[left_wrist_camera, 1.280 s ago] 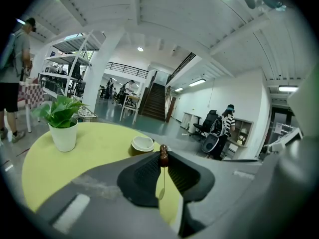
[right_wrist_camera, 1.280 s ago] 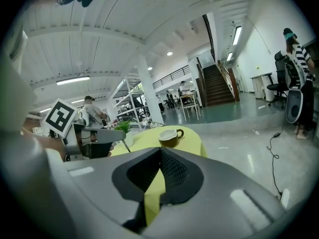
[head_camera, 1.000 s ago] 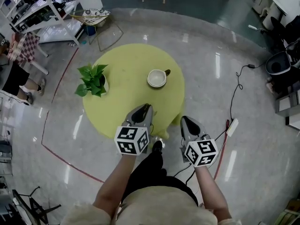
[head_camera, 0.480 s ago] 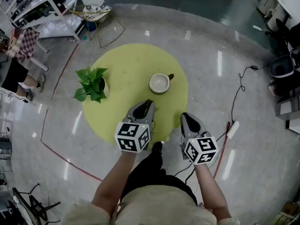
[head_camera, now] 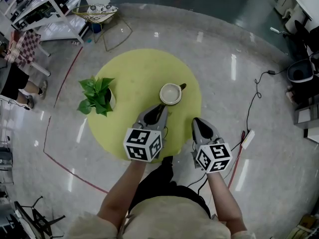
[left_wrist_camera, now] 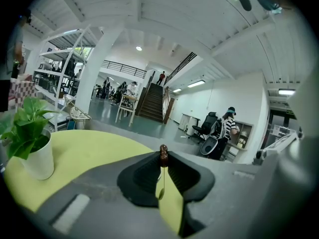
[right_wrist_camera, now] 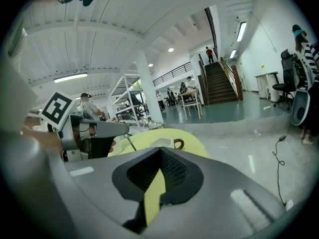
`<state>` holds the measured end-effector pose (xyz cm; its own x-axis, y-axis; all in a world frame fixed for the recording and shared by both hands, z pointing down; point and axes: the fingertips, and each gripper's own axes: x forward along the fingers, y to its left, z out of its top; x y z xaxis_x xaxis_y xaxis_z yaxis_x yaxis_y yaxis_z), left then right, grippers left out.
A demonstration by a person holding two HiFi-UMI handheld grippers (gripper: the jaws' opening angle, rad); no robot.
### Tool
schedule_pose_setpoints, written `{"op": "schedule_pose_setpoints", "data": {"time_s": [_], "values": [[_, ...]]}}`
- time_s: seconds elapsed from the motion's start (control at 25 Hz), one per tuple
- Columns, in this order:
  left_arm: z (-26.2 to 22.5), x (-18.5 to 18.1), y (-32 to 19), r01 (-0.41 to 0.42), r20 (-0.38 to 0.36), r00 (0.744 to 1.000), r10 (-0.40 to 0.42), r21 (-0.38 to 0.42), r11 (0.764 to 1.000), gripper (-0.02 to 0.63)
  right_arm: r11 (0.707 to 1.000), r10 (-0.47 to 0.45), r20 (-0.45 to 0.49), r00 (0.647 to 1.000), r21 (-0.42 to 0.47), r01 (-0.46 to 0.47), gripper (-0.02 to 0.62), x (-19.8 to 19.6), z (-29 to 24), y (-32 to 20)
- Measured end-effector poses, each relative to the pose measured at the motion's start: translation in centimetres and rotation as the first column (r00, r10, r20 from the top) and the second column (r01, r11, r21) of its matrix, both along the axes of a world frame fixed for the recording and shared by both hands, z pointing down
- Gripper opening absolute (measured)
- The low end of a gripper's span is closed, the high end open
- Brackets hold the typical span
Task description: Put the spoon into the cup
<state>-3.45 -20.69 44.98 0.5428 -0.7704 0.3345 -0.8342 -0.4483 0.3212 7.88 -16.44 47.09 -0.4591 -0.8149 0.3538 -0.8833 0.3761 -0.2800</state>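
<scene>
A white cup (head_camera: pixel 170 93) with a dark handle stands on the round yellow-green table (head_camera: pixel 132 73), right of its middle. My left gripper (head_camera: pixel 160 108) hovers over the table's near side, its tips just short of the cup. Its jaws are shut on a thin spoon (left_wrist_camera: pixel 163 156) with a brown knob at its end, standing upright between the pads. In the right gripper view the spoon (right_wrist_camera: pixel 130 143) pokes out of that gripper beside the cup (right_wrist_camera: pixel 167 143). My right gripper (head_camera: pixel 198 121) hangs past the table's right edge, jaws together, nothing in them.
A potted plant (head_camera: pixel 97 96) in a white pot stands on the table's left side. White shelves (head_camera: pixel 45 14) and a wire chair (head_camera: pixel 102 14) are at the far left. A cable (head_camera: pixel 249 108) and power strip lie on the floor at right.
Both grippers have moved forward toward the cup. The left gripper's tips now sit close to the cup's near rim. The spoon stays gripped.
</scene>
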Motion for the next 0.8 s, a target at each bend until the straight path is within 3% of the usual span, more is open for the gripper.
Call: {"op": "schedule_pose_setpoints", "data": {"time_s": [0.8], "values": [[-3.0,-0.1,-3.5,0.001,-0.016,1.0,0.0,0.061,0.998,0.047,1.0,0.005,0.003,1.0,0.018,-0.005,0.002,-0.5,-0.8,-2.2]]}}
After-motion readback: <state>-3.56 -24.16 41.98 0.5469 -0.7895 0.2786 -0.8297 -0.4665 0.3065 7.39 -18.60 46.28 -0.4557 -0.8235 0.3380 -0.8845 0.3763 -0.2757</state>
